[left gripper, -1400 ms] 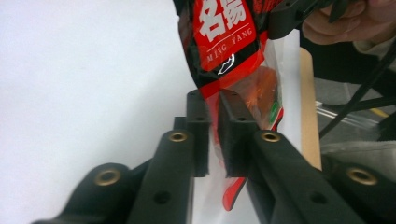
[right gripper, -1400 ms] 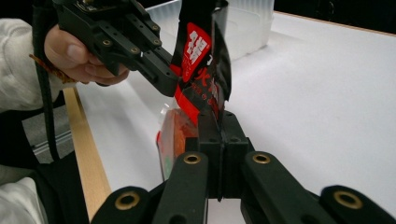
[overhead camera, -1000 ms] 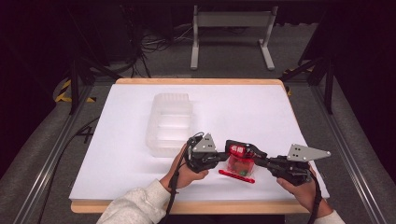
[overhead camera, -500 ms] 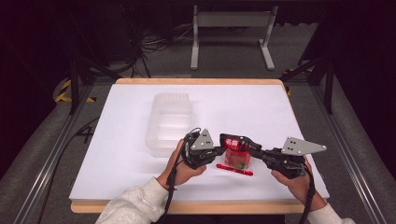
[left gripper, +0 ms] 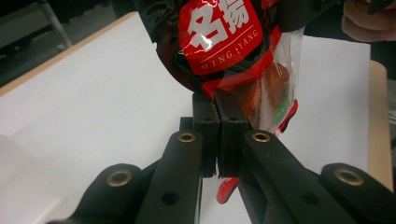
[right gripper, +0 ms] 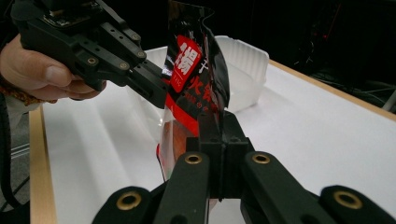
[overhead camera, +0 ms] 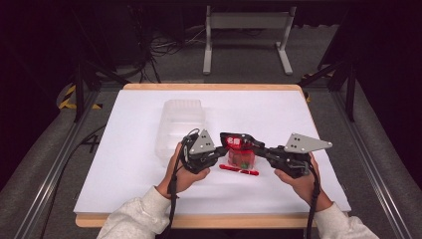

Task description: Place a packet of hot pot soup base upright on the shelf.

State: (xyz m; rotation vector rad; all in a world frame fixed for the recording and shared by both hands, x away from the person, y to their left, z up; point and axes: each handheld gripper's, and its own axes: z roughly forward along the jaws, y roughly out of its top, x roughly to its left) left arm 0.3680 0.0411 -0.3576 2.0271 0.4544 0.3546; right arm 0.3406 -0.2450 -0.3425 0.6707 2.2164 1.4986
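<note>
A snack bag [overhead camera: 241,145], black and red on top with a clear lower part and a red bottom edge [overhead camera: 239,171], hangs above the white table between my two grippers. My left gripper [overhead camera: 225,151] comes in from the left and is shut on one side of the bag's top. From the right, my right gripper [overhead camera: 261,148] is shut on the other side. In the left gripper view the jaws [left gripper: 217,105] pinch the bag [left gripper: 219,42] at its lower black edge. In the right gripper view the jaws [right gripper: 217,123] clamp the bag [right gripper: 196,74], with the left gripper [right gripper: 159,95] gripping it opposite.
A clear plastic tray [overhead camera: 179,124] lies on the white table top [overhead camera: 278,109] just behind and left of the left hand; it also stands behind the bag [right gripper: 245,65]. The table's wooden edge [overhead camera: 214,86] runs along the far side.
Both hands have risen and shifted a little to the left and away from the near edge, carrying the bag with them. Both grips stay shut.
</note>
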